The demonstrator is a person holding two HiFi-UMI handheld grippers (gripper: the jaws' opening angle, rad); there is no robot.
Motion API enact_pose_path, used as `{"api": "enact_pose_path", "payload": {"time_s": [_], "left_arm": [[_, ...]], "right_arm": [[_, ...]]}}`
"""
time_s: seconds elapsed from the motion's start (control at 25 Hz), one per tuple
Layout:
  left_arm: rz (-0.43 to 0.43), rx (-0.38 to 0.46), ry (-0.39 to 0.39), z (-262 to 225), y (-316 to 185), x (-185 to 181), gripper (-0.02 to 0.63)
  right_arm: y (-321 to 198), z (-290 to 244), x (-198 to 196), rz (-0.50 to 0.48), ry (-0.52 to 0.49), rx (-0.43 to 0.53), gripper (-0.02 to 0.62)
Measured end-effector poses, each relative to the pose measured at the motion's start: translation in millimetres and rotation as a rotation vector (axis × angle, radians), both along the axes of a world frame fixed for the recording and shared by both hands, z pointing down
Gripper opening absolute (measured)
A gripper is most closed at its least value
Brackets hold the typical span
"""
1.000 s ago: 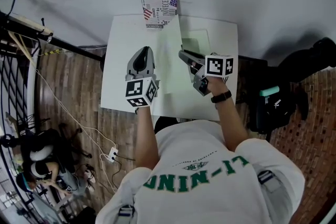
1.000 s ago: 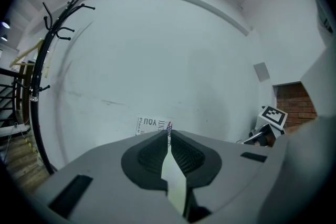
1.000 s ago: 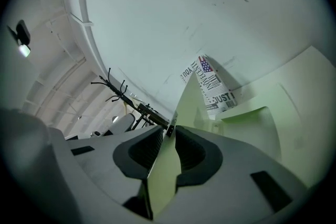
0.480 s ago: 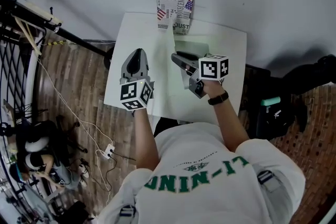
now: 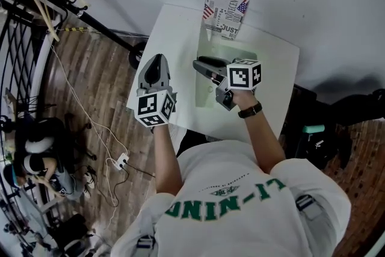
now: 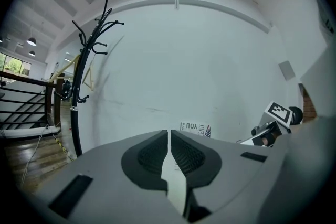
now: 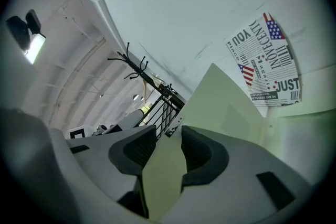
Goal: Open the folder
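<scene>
A pale green folder (image 5: pixel 212 92) lies on the white table (image 5: pixel 267 99). In the right gripper view its cover (image 7: pixel 226 99) stands raised in front of the camera. My right gripper (image 5: pixel 197 63) (image 7: pixel 169 136) reaches in over the folder from the right. Its jaws have just been opening and now stand open, with the cover's edge between the pads, which do not press on it. My left gripper (image 5: pixel 157 59) (image 6: pixel 169 135) hovers over the table's left part, jaws shut with only a thin slit between them and nothing I can make out held.
A newspaper-print box (image 5: pixel 224 12) (image 7: pixel 268 65) (image 6: pixel 195 129) leans against the wall at the table's back edge. A black coat rack (image 6: pixel 84 76) and railings stand left of the table. Cables and gear lie on the wooden floor (image 5: pixel 90 105) on that side.
Both grippers have moved left across the table relative to the printed box. The right gripper's jaws have widened round the folder cover.
</scene>
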State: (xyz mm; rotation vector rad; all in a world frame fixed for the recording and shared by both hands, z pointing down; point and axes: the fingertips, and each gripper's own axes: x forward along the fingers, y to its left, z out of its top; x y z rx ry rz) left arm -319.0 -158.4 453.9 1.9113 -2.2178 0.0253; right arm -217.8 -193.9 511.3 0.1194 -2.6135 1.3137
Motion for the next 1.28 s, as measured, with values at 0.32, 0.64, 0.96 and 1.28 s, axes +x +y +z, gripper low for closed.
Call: {"api": "enact_pose_path", "payload": {"time_s": [0.32, 0.64, 0.96, 1.28], "left_arm": [[-0.055, -0.022, 0.005, 9, 17, -36, 0.017], [-0.099, -0.052, 0.021, 26, 28, -74, 0.017], [-0.131, -0.085, 0.056, 55, 29, -100, 0.017], [-0.171, -0.122, 0.082, 80, 34, -121, 0.015]], "right_arm": [[9, 18, -48, -0.065, 0.008, 0.006, 0.163], [20, 52, -98, -0.125, 0.051, 0.006, 0.147], [21, 96, -136, -0.163, 0.133, -0.001, 0.121], [28, 150, -170, -0.235, 0.255, 0.071, 0.109]]}}
